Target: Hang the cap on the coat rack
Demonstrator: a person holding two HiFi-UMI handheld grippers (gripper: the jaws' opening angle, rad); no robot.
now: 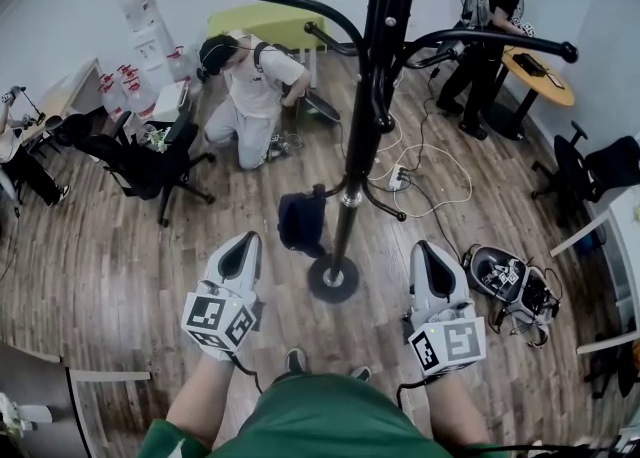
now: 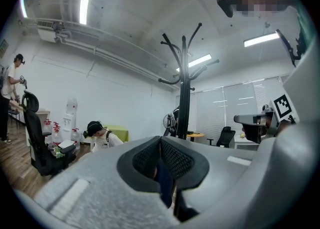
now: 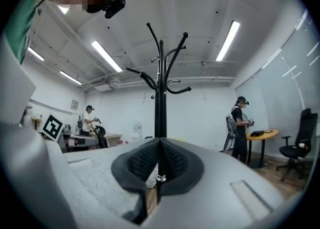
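Nearest, the left claw [image 1: 243,244] is pressed together with nothing in it. The right claw [image 1: 430,251] is pressed together and empty too. Just past them, between the two, the coat rack [image 1: 354,161] stands on the wood floor [image 1: 100,266]. The dark cap [image 1: 300,222] hangs on a low hook on the rack's left side, close to its round foot. Farther back, a person [image 1: 250,86] kneels on the floor. Another person [image 1: 490,36] stands by a round desk [image 1: 545,81].

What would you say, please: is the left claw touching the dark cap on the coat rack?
Apart. The head view shows floor between the left claw and the cap, which hangs low on the coat rack.
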